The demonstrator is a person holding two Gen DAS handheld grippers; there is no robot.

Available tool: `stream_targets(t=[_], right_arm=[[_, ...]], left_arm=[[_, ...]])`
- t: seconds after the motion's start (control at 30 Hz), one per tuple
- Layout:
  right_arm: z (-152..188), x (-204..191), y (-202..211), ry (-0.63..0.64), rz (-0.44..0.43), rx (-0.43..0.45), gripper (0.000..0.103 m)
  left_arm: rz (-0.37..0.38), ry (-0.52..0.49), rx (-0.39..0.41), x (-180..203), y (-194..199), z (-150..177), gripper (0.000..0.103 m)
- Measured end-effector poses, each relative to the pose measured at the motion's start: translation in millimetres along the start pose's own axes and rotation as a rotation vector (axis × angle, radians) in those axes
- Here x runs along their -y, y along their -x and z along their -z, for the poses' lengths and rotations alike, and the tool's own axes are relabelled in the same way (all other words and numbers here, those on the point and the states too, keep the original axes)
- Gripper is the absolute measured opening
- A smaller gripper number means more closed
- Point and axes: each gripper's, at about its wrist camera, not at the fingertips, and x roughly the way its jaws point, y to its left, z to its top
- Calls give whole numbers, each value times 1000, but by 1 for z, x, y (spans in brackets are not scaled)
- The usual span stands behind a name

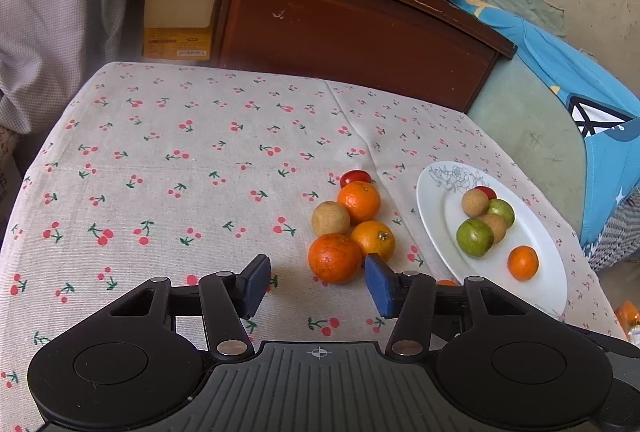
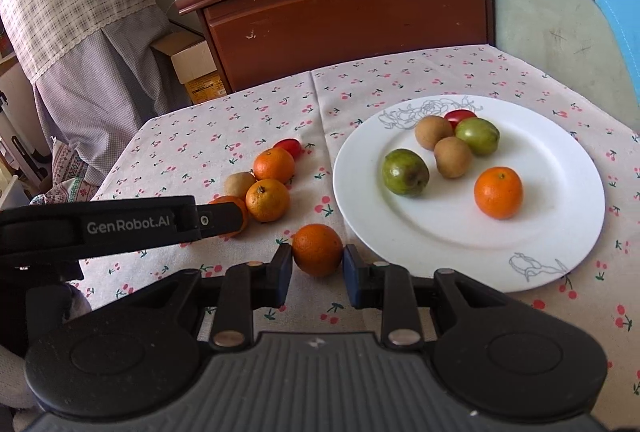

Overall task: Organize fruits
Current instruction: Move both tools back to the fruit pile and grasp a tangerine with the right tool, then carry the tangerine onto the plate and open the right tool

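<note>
The right claw [image 2: 317, 274] is clamped on a small orange [image 2: 317, 249], its blue pads pressed to either side of the fruit, which sits on the cherry-print tablecloth [image 2: 248, 103] just beside the near-left rim of the white plate [image 2: 560, 167]. The left claw [image 1: 318, 286] stands apart, gripping nothing; a larger orange [image 1: 335, 258] lies just ahead of its fingertips, nearer the right pad, at the front of a loose cluster on the surface. In that cluster, two more oranges, a tan round fruit [image 1: 330, 218] and a red cherry tomato [image 1: 355, 177] touch one another, the tomato half hidden behind the far orange. From the right wrist view the left claw's black arm crosses in front of the cluster and covers most of the nearest orange. On the plate lie an orange, two green fruits, two tan ones and a red one [image 2: 460, 116], which is mostly hidden and is possibly another tomato. A dark wooden cabinet [image 2: 348, 19] stands behind the surface, and the snack packets on top are cut off by the frame.
</note>
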Motion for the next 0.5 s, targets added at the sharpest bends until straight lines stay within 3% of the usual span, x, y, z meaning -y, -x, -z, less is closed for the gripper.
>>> stream_targets(t=[0.27, 0.4, 0.5], right_arm=[[1, 2, 0, -3, -8, 3, 28], [2, 0, 1, 8, -5, 8, 27], [1, 0, 2, 8, -9, 7, 27]], left_arm=[[-8, -52, 13, 11, -11, 2, 39], [-12, -78, 22, 15, -14, 3, 28], [-11, -98, 28, 18, -13, 5, 28]])
